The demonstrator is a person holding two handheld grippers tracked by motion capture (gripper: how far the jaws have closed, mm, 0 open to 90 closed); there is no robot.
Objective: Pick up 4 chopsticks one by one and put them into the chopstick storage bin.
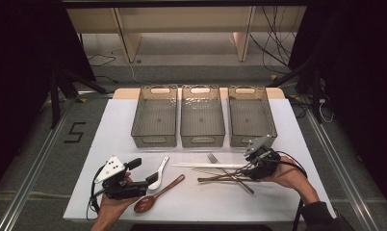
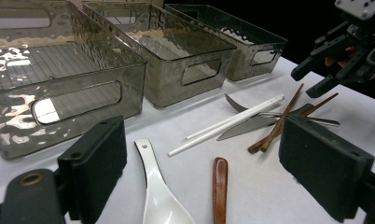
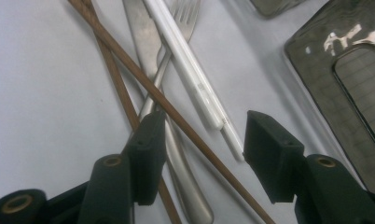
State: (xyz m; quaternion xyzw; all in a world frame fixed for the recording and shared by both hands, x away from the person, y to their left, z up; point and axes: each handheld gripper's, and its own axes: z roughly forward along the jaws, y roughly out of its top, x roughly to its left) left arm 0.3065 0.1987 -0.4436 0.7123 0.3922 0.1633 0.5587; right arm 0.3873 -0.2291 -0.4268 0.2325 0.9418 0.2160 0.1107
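Cutlery lies in a loose pile on the white table [image 1: 109, 130]. A white ceramic spoon [image 1: 159, 173] and a brown wooden spoon [image 1: 158, 192] lie just ahead of my left gripper [image 1: 143, 172], which is open over them [image 2: 211, 168]. A pair of white chopsticks [image 1: 208, 165], brown chopsticks [image 1: 220, 178], a fork [image 1: 230, 173] and a knife [image 2: 251, 126] cross each other at the right. My right gripper [image 1: 247, 169] hangs open low over that pile [image 3: 206, 135]; a brown chopstick [image 3: 185, 126], the knife handle [image 3: 181, 163] and the white chopsticks' ends [image 3: 209, 107] lie between its jaws.
Three see-through grey bins stand in a row at the back: left [image 1: 154, 115], middle [image 1: 202, 115] and right [image 1: 251, 115]. All three look empty. The right bin's wall [image 3: 349, 74] is close to my right gripper. Dark floor and cables surround the table.
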